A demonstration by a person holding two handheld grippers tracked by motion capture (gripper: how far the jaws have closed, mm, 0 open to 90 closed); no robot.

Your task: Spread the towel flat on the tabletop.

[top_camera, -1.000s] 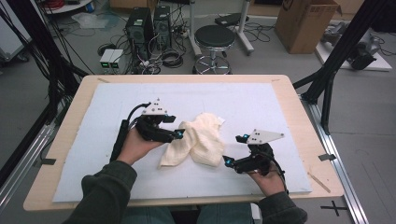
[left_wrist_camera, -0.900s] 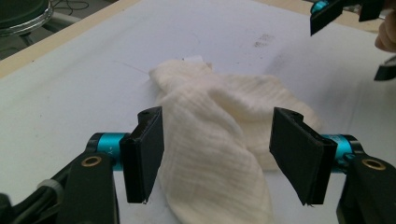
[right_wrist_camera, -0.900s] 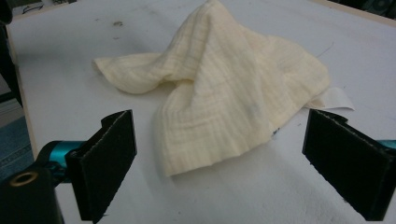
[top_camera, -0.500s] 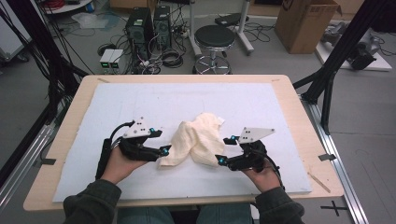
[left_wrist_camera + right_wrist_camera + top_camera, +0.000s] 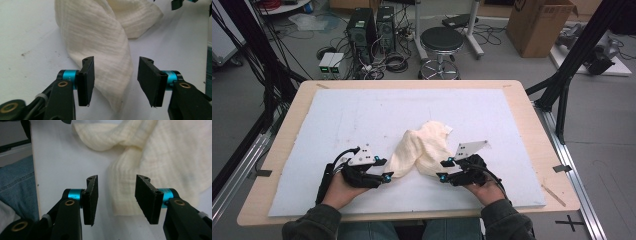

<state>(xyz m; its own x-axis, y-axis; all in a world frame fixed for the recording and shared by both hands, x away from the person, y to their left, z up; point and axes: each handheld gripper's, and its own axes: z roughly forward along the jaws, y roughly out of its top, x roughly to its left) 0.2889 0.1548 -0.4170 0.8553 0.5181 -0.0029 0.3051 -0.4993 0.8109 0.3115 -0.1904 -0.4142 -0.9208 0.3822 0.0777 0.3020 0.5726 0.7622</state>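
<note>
Cream muslin cloth lies crumpled on the white foam mat that covers the wooden table. It sits near the mat's front edge, a little right of the mat's middle. The bundle is bent like an inverted V: one limb runs from the raised hump down toward the front-left, the other toward the front-right, and a loose corner sticks out at the back-right of the hump. Long axis of the left limb is diagonal, tapering to a narrow end at the front-left.

Left gripper, held in the left hand, lies at the front-left of the cloth, tips right at the narrow end. In the left gripper view the jaws are spread wide, and the end of the cloth lies between them on the mat; neither pad presses it.

Right gripper, in the right hand, lies at the front-right of the cloth, tips at the hem of the right limb. In the right gripper view the jaws are also spread, with the edge of the cloth lying between them, ungripped. The white mat shows to the left of the cloth, and beyond the mat's edge a strip of blue denim.

Behind the table, on the floor: a black round stool, two computer towers, a cardboard box.
</note>
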